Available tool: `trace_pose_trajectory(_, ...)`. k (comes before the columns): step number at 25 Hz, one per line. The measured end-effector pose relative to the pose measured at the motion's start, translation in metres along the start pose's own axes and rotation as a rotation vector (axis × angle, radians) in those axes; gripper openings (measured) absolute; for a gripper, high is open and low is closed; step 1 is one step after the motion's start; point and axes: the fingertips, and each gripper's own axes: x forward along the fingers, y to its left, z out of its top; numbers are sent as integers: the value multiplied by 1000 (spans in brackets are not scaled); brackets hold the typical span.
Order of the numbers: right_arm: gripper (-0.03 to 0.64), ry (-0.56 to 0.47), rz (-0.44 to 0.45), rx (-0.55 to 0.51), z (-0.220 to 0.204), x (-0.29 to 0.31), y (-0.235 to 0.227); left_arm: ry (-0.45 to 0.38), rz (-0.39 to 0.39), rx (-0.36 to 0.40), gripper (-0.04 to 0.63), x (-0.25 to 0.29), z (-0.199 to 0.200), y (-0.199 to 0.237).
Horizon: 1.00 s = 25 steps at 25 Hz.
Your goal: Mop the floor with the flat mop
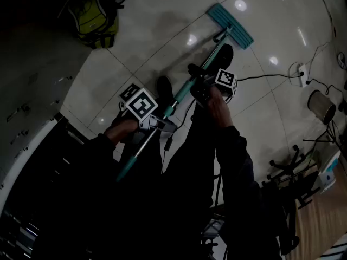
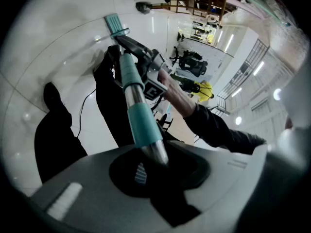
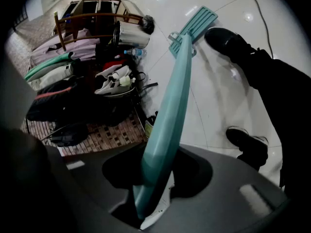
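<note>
Slim teal mop handle [image 3: 167, 115], glossy tiles [image 1: 157, 15]

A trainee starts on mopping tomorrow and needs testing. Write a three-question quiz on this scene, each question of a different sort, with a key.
1. True or false: the teal flat mop head lies on the glossy white tiled floor.
2. What is the right gripper shut on?
A. the teal-and-silver mop pole
B. a black cable
C. nothing
3. Fill in: of the right gripper and the left gripper, the ___ one holds the pole nearer the mop head.

Key: 1 true; 2 A; 3 right.
</note>
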Motion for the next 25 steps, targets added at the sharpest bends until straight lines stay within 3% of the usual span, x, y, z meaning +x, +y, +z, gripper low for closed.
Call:
trace_pose_trajectory(8, 146, -46, 81, 36, 116, -45, 24, -35, 28, -1, 97, 39, 112, -42)
trace_pose_trajectory(19, 152, -128, 72, -6, 343, -142, 83, 30, 51, 81, 97, 111, 323, -121)
trace_pose_trajectory(25, 158, -164, 68, -49, 430, -174, 104, 53, 54, 102, 94, 134, 402, -149)
